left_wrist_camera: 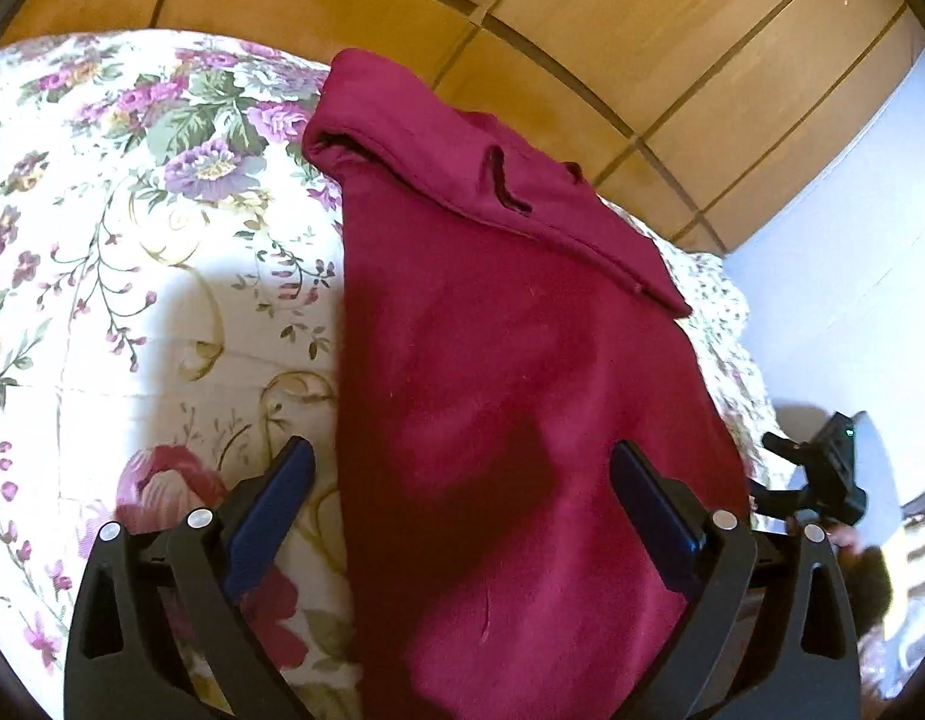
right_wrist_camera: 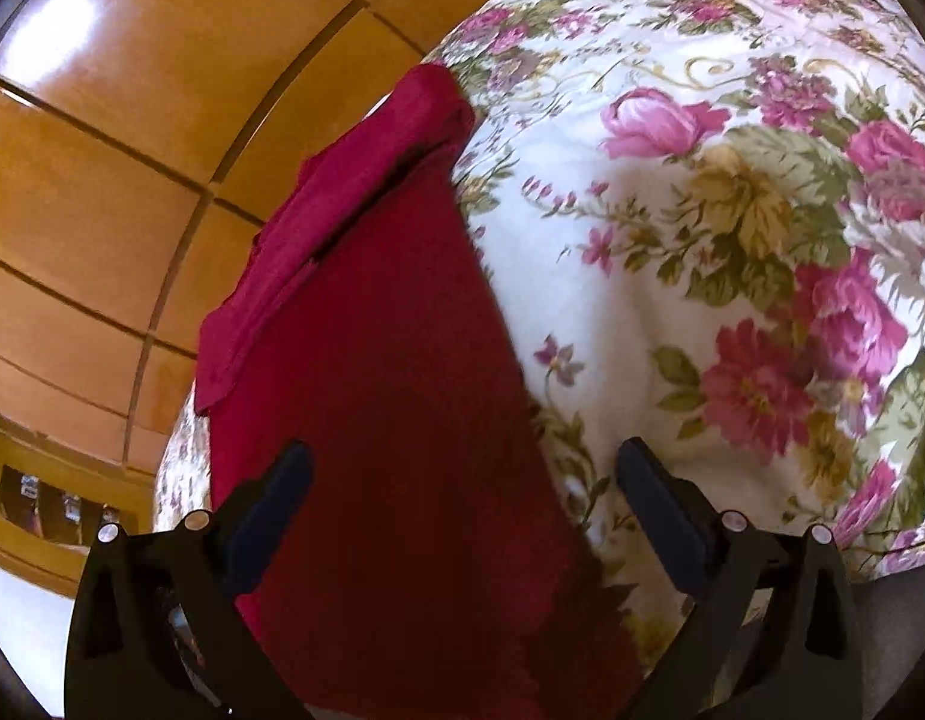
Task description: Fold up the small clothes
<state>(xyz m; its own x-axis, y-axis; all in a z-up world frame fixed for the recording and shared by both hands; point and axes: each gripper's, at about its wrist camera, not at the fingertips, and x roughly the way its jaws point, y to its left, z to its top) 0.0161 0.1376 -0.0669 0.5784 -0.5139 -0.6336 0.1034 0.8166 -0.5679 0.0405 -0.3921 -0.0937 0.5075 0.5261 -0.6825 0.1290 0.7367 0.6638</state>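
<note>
My left hand-held gripper (left_wrist_camera: pixel 462 474) hangs wide apart over the near end of the maroon garment (left_wrist_camera: pixel 498 360), which lies as a long strip on the floral bedspread (left_wrist_camera: pixel 132 300), a folded flap at its far end by the wooden wardrobe (left_wrist_camera: pixel 642 30). My right hand-held gripper (right_wrist_camera: pixel 462 477) is spread wide too, pressing on nothing. To fold it well I'd pinch both near corners evenly (one per side), lift together and lay the hem square on the far end, keeping edges aligned
</note>
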